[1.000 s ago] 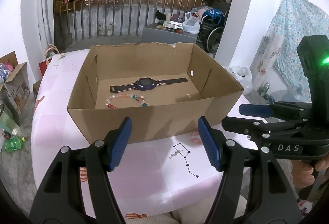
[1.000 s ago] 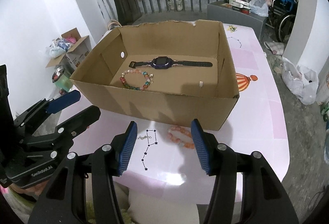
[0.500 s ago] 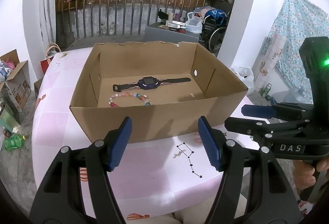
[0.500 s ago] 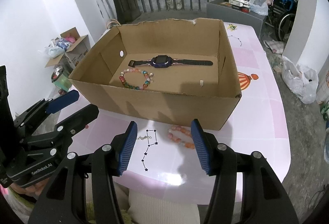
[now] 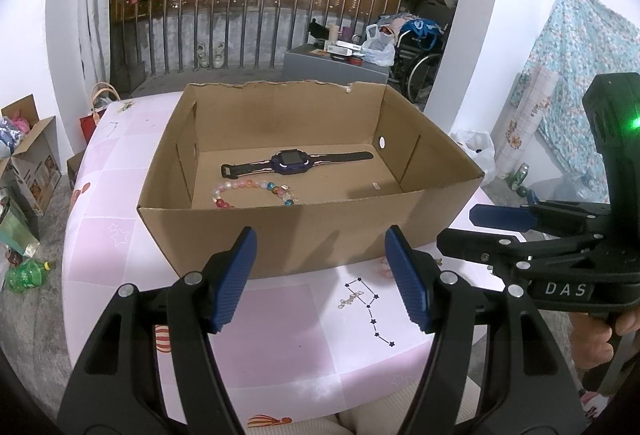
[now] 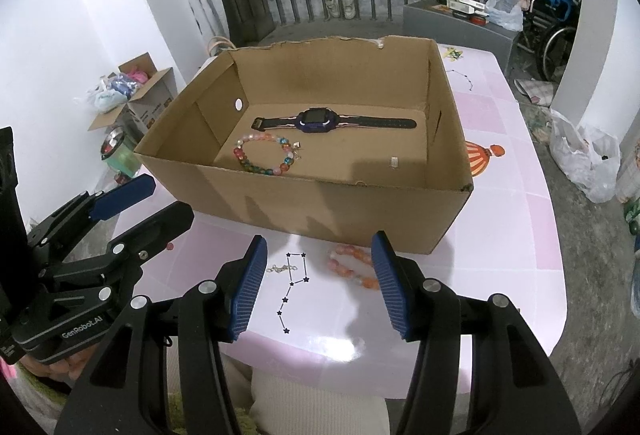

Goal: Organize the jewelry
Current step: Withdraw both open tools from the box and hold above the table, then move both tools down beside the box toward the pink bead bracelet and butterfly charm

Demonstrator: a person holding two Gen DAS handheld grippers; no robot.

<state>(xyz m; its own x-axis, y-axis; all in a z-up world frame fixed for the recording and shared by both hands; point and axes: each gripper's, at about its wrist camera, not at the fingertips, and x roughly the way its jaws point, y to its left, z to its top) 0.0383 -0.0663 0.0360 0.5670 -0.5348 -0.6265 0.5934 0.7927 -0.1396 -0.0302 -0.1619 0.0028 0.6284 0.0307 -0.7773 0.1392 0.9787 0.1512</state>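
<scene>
An open cardboard box (image 5: 280,231) (image 6: 320,207) stands on the pink table. Inside lie a dark blue watch (image 5: 294,162) (image 6: 320,121) and a multicoloured bead bracelet (image 5: 252,192) (image 6: 266,153). On the table in front of the box lie a pink-orange bead bracelet (image 6: 352,265) and a thin silver chain (image 6: 282,268) (image 5: 352,299). My left gripper (image 5: 320,279) is open and empty before the box's near wall. My right gripper (image 6: 318,283) is open and empty, above the table near the pink-orange bracelet.
The pink table (image 6: 520,227) has printed star and balloon patterns. Cardboard boxes (image 6: 140,95) and bags stand on the floor at the left. A plastic bag (image 6: 588,159) lies at the right. A railing, a grey cabinet and a wheelchair stand behind.
Both grippers have drawn back slightly and risen, so the box sits a little farther off. Nothing was grasped or released.
</scene>
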